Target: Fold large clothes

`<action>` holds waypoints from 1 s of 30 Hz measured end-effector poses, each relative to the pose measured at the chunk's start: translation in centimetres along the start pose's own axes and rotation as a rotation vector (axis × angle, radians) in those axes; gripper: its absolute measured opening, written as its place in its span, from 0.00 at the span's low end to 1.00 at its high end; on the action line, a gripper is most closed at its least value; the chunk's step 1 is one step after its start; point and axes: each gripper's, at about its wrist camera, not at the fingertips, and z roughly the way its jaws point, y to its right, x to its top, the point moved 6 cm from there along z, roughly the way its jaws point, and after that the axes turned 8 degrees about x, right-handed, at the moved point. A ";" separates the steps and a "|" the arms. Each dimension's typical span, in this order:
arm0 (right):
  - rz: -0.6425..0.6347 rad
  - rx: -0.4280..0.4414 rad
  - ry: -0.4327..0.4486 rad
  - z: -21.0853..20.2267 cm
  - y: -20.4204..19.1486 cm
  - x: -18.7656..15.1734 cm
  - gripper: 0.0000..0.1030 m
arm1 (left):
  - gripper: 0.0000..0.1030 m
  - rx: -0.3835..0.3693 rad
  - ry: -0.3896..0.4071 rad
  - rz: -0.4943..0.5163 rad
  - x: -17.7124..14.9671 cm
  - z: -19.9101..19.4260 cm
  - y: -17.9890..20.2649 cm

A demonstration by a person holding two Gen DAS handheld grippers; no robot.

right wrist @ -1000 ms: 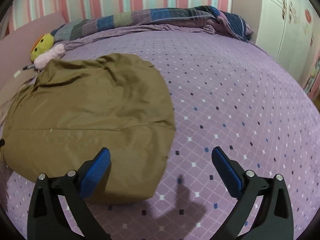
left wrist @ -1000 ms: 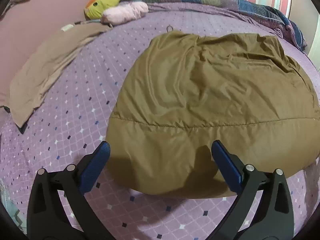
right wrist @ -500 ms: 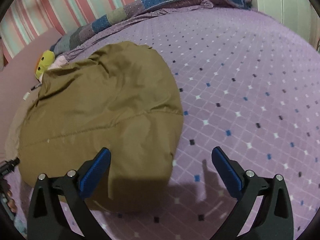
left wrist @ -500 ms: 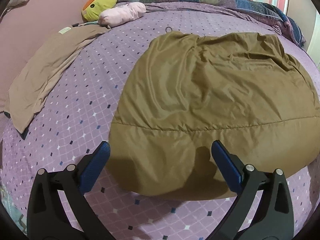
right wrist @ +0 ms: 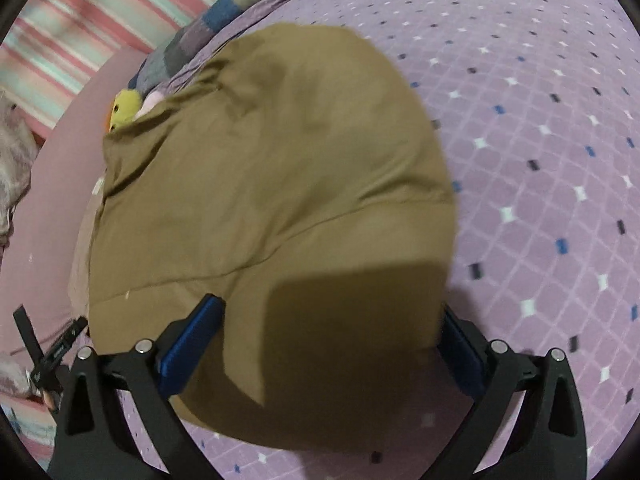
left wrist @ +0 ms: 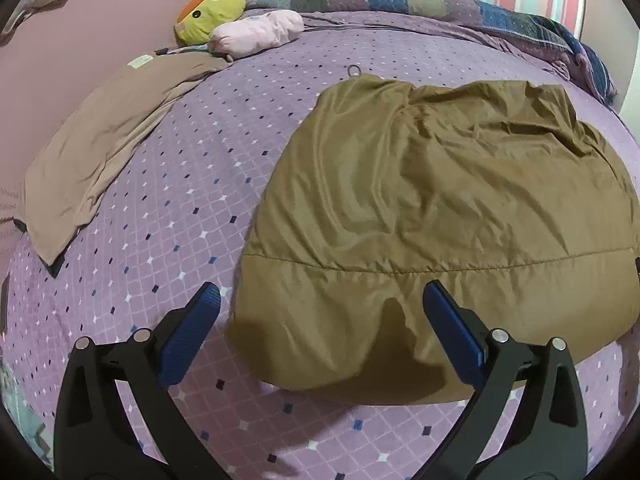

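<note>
An olive-brown padded jacket [left wrist: 432,208] lies folded over on the purple patterned bed; it also fills the right wrist view [right wrist: 276,208]. My left gripper [left wrist: 320,320] is open, its blue pads spread over the jacket's near left corner, slightly above it. My right gripper [right wrist: 328,332] is open and tilted, its pads on either side of the jacket's near right corner, whose edge lies between the jaws. The right view is motion-blurred.
A tan garment [left wrist: 104,148] lies flat at the left by a pink pillow [left wrist: 68,56]. A yellow plush toy [left wrist: 210,12] and a pink one [left wrist: 260,34] sit at the bed's head. A patchwork quilt [left wrist: 440,8] is bunched along the back.
My right gripper has swung left and forward, rolling, so the jacket's near right corner now sits between its jaws. My left gripper has crept slightly closer to the jacket.
</note>
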 end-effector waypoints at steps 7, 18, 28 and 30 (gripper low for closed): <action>-0.070 -0.068 -0.004 1.7 -3.1 0.3 0.91 | 0.97 -0.004 0.002 0.039 0.1 0.3 1.2; -0.291 -0.233 -0.053 3.9 -9.8 1.5 0.41 | 0.97 -0.014 -0.010 -0.007 -0.1 1.6 -1.3; -0.327 -0.302 -0.067 4.1 -10.7 1.4 0.40 | 0.97 -0.107 -0.053 -0.039 0.4 3.7 -3.7; -0.323 -0.298 -0.065 4.3 -10.7 1.4 0.40 | 0.97 -0.125 -0.063 -0.046 0.5 4.6 -3.8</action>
